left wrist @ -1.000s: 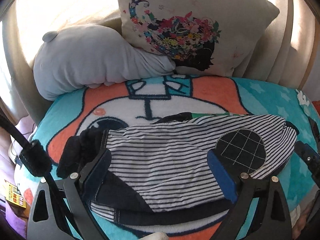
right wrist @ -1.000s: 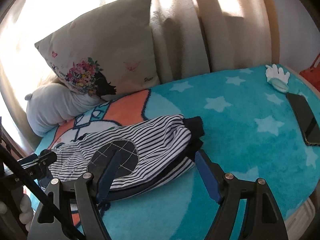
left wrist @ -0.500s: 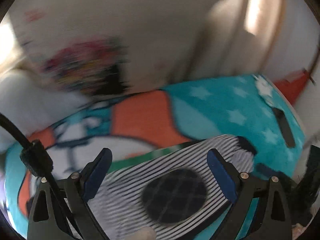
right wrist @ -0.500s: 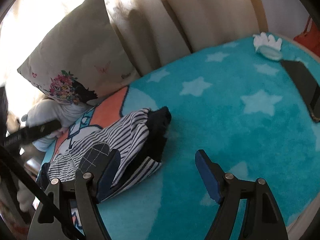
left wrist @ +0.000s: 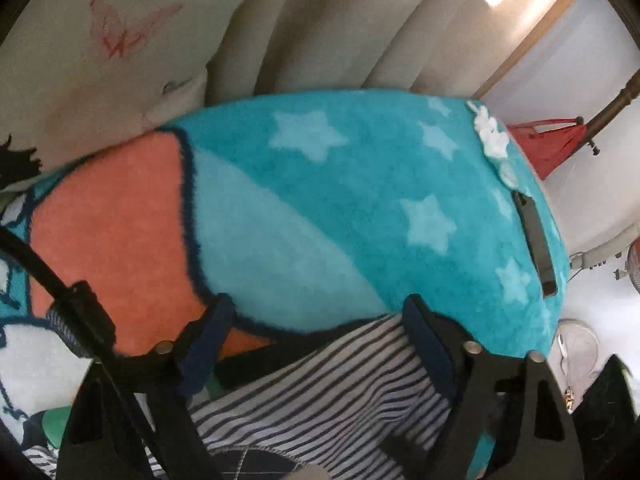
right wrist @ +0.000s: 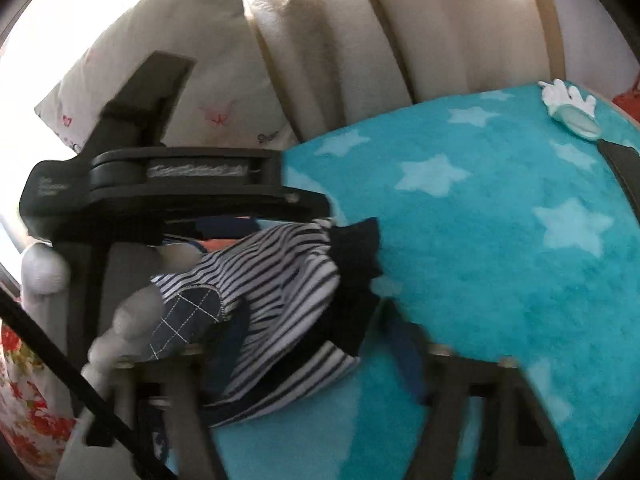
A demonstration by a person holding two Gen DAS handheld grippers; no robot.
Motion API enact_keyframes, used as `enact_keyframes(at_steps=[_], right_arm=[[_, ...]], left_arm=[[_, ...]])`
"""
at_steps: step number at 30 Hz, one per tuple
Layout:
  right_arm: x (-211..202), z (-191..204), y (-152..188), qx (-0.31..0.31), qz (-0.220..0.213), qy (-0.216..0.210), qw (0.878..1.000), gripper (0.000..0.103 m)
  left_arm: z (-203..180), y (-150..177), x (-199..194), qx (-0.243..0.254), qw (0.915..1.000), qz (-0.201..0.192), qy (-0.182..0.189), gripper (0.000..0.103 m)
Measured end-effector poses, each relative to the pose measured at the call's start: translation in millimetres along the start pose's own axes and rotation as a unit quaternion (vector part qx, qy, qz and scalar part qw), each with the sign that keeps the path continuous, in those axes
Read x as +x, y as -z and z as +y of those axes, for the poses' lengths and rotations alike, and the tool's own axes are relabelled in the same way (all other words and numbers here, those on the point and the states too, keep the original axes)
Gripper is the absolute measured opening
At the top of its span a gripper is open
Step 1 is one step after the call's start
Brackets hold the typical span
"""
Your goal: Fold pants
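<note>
- Toward the blanket's (left wrist: 320,200) pillow (right wrist: 192,60) end, left wrist view: striped pants (left wrist: 340,392) between left gripper (left wrist: 318,340) fingers, jaws just closing, left pad clear of cloth.
- Only in right wrist view: dark cuffs, right gripper (right wrist: 316,344) straddling them, jaws just narrowing; too blurred to tell any grip.

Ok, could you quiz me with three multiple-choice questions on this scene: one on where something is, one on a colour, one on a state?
1. Where do the striped pants lie? A on the star blanket; B on a floor; C on a chair.
2. What colour is the butterfly on the pillow? A blue; B red; C green.
3. How are the pants? A spread flat; B hung up; C bunched in layers.
Answers: 1 A, teal pile surrounds them; 2 B, its outline is red; 3 C, striped layers overlap in a heap.
</note>
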State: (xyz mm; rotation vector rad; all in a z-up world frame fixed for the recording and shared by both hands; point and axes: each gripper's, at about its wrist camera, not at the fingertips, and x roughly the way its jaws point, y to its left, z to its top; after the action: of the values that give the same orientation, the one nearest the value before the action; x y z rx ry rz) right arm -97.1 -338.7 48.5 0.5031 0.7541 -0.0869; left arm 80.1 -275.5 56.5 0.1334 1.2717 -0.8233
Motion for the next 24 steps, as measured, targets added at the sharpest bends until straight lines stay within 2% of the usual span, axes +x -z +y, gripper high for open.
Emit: enact_keyframes(at_steps=[1,3,6,8,9,12,14,15,16,19,21,22,24], right_arm=[[0,-1,0,0.003,0.000,-0.005,1.000,0.032],[-3,1,-3,-0.001,-0.004,-0.019,1.000,0.023],[-13,20,-8,-0.032,-0.016,-0.024,0.999,0.021],[-19,36,-10,-0.054,-0.022,-0.033,0.998,0.021],[-23,48,-11,-0.074,-0.026,-0.038,0.996,0.021],[-23,80,-14,-0.120,-0.026,-0.057,0.991,0.021],[-21,100,-12,-0.144,-0.019,-0.075,0.987,0.021],[-17,113,-10,-0.158,-0.008,-0.089,0.983,0.021],[-11,128,-6,-0.174,0.008,-0.105,0.979,0.021],[16,159,11,-0.203,0.054,-0.121,0.970,0.023],[38,173,25,-0.218,0.097,-0.117,0.964,0.043],[44,175,29,-0.217,0.113,-0.115,0.963,0.043],[32,175,29,-0.205,0.112,-0.137,0.963,0.044]], left_arm=[[-3,1,-1,0.003,1.0000,0.002,0.005,0.054],[-4,3,-3,0.006,0.9998,0.006,0.015,0.037],[-1,8,-18,-0.004,0.9998,-0.011,0.016,0.036],[6,12,-37,-0.020,0.9991,-0.035,0.014,0.036],[11,15,-48,-0.029,0.9984,-0.047,0.008,0.038],[32,25,-90,-0.058,0.9941,-0.091,-0.014,0.055],[51,38,-128,-0.076,0.9877,-0.131,-0.040,0.063],[62,51,-146,-0.088,0.9833,-0.148,-0.058,0.072],[70,62,-158,-0.099,0.9792,-0.161,-0.075,0.077],[97,102,-190,-0.144,0.9647,-0.184,-0.122,0.083],[114,130,-202,-0.171,0.9583,-0.182,-0.139,0.083],[120,142,-207,-0.179,0.9566,-0.185,-0.137,0.083],[128,166,-211,-0.188,0.9526,-0.189,-0.146,0.083]])
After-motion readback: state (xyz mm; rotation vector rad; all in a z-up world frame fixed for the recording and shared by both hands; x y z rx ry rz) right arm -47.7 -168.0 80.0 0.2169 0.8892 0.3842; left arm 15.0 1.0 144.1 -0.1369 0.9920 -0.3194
